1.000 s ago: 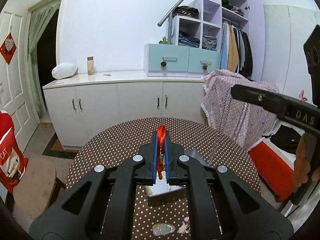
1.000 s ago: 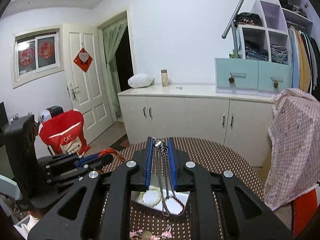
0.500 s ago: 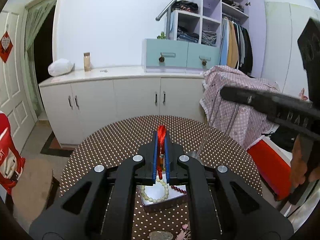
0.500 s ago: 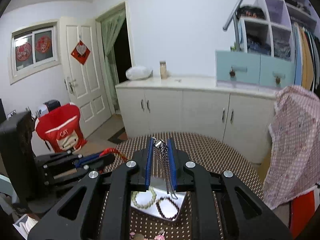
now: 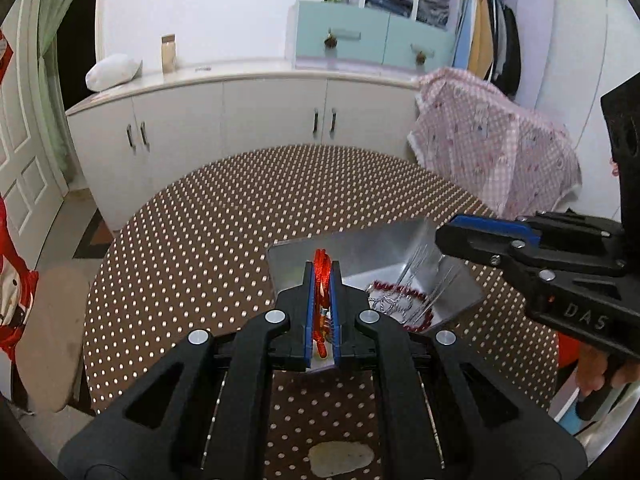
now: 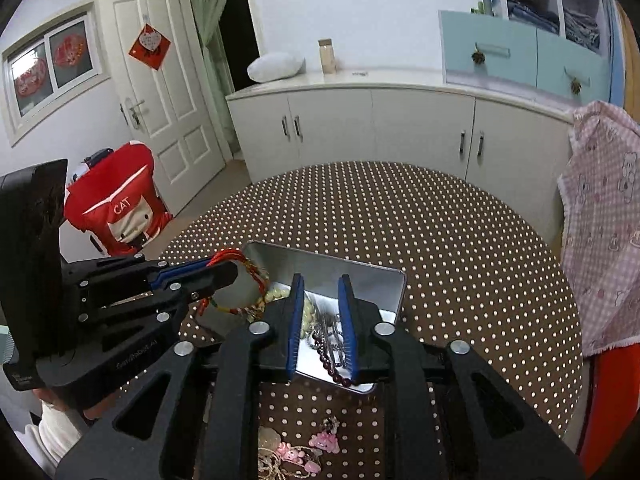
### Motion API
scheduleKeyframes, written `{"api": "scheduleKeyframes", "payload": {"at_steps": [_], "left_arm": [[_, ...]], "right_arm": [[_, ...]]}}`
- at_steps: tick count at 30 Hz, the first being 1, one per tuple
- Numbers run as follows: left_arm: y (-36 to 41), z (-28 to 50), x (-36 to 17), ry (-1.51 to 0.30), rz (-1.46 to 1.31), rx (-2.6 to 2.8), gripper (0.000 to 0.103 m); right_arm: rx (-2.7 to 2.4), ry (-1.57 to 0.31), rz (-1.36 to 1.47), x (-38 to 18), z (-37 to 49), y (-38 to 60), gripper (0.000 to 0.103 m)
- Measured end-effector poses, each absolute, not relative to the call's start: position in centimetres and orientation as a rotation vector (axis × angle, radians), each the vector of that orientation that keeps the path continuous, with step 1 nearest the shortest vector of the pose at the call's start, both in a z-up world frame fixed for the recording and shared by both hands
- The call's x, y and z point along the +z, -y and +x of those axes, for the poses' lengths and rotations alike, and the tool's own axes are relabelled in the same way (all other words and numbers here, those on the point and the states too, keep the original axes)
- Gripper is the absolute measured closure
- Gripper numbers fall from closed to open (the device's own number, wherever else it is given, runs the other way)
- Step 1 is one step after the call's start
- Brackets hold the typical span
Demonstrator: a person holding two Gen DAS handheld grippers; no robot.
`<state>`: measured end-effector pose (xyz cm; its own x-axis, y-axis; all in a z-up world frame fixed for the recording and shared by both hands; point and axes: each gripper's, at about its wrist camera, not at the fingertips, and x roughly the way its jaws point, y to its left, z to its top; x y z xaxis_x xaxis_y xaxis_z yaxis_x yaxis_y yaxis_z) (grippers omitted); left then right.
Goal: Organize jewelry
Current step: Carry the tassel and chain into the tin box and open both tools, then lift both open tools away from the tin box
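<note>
Left gripper (image 5: 323,276) pinches a red braided cord bracelet (image 5: 322,270) tight between its blue-lined jaws, hovering over the near-left edge of the shiny metal tin (image 5: 384,246). In the right wrist view the cord, knotted with gold and green threads, loops down from the left gripper toward the tin's rim, not yet released. Just ahead of and below the right gripper (image 6: 322,294), whose jaws stand apart and empty, the tin already holds a silver chain necklace (image 6: 329,330), a dark red bead bracelet (image 6: 334,370) and pale cream beads (image 6: 306,312). Judged from this, the sorting is well along: three pieces are in, the red cord is next. Behind the right gripper, pink charm trinkets (image 6: 298,454) and a thin chain lie loose on the brown polka-dot tablecloth (image 6: 440,240), apparently still to be gathered.
</note>
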<state>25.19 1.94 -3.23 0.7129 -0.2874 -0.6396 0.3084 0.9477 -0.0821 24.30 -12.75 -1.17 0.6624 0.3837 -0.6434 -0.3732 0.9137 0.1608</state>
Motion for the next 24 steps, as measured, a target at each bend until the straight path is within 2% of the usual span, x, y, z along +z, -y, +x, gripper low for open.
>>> {"api": "scheduleKeyframes", "payload": {"at_steps": [1, 2, 3, 4, 5, 24], "left_arm": [[-2.0, 25.2, -3.3, -0.709, 0.033, -0.329, 0.094], [-2.0, 25.2, -3.4, -0.712, 0.036, -0.329, 0.084], [-2.0, 25.2, -3.4, -0.712, 0.039, -0.331, 0.054], [-2.1, 25.1, -3.3, -0.697, 0.035, -0.336, 0.038], [-2.2, 24.7, -3.2, -0.671, 0.026, -0.342, 0.032], [-2.8, 23.1, -2.2, -0.619, 0.043, -0.323, 0.032]], "right_arm": [[0.42, -0.729, 0.018, -1.1, 24.2, 12.9, 0.08], [0.416, -0.726, 0.019, -1.0, 24.2, 13.1, 0.067], [0.405, -0.718, 0.021, -0.9, 24.2, 13.3, 0.043], [0.394, -0.707, 0.022, -0.7, 24.0, 13.4, 0.036], [0.383, -0.692, 0.019, -0.6, 23.8, 13.6, 0.034], [0.346, -0.698, 0.05, -1.0, 22.3, 15.3, 0.034]]}}
